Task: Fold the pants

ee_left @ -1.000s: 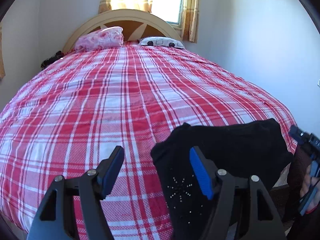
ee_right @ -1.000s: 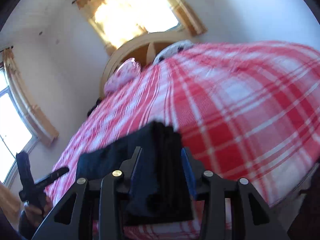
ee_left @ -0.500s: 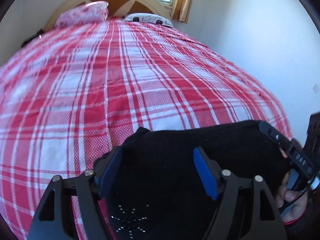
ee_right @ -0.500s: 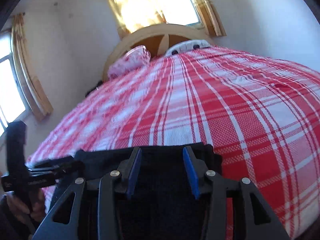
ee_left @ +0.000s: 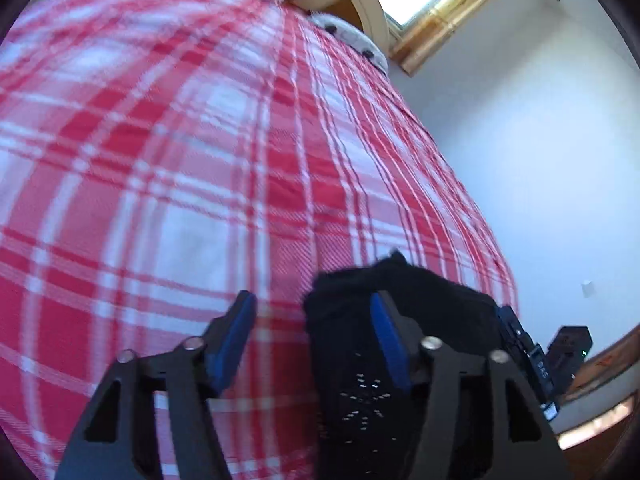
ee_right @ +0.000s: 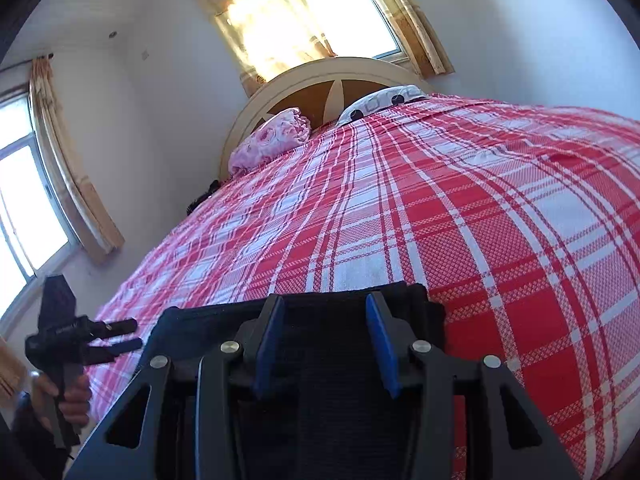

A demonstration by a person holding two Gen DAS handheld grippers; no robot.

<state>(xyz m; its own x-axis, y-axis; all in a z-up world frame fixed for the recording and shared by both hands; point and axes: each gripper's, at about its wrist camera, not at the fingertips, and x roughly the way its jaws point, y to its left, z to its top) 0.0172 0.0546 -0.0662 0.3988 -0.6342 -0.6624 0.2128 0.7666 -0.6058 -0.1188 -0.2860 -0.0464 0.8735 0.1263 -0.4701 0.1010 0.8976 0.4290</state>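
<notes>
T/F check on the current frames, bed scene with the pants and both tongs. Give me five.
1. The black pants lie on the red plaid bedspread. True.
2. The left tongs are clamped shut on the pants. False: the jaws stand wide apart, one blue pad over the bedspread, the other over the pants.
3. Two pillows sit at the headboard, a pink one and a white one with dark dots. True.
4. The right tongs hover over bare bedspread. False: they are open over the pants.
5. The pants are plain all over. False: a small sparkly starburst pattern shows in the left wrist view.
</notes>
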